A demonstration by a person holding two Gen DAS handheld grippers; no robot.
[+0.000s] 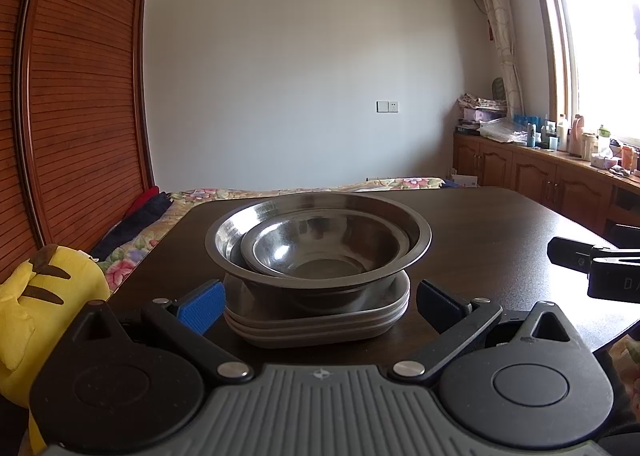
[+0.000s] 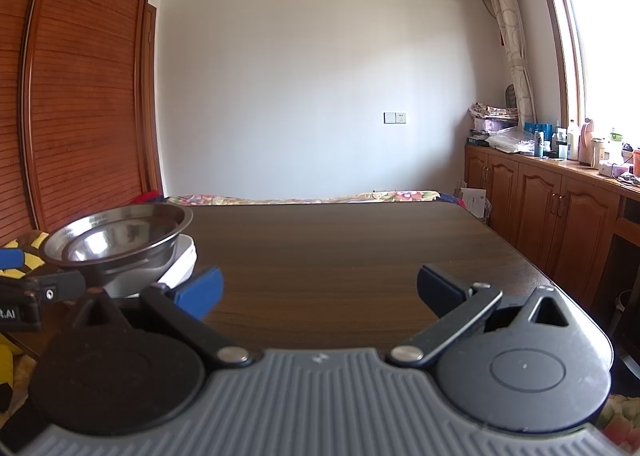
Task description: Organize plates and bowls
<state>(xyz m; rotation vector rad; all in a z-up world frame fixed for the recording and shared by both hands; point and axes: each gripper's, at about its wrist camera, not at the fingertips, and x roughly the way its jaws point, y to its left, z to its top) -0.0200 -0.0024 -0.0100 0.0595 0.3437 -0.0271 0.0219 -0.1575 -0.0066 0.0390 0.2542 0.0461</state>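
A large steel bowl (image 1: 416, 246) holds a smaller steel bowl (image 1: 320, 252), and both rest on a stack of grey-white plates (image 1: 320, 326) on the dark wooden table (image 1: 500, 223). My left gripper (image 1: 318, 302) is open, its blue pads on either side of the plate stack's near edge, touching nothing. In the right wrist view the large steel bowl (image 2: 120, 236) and plates (image 2: 182, 264) sit at the far left. My right gripper (image 2: 318, 290) is open over bare table (image 2: 340, 248), right of the stack.
A yellow plush toy (image 1: 36, 296) lies left of the table beside a floral bed (image 1: 224, 193). Wooden cabinets (image 2: 560, 207) with bottles on top run along the right wall under the window. The other gripper's black body (image 1: 596, 268) shows at right.
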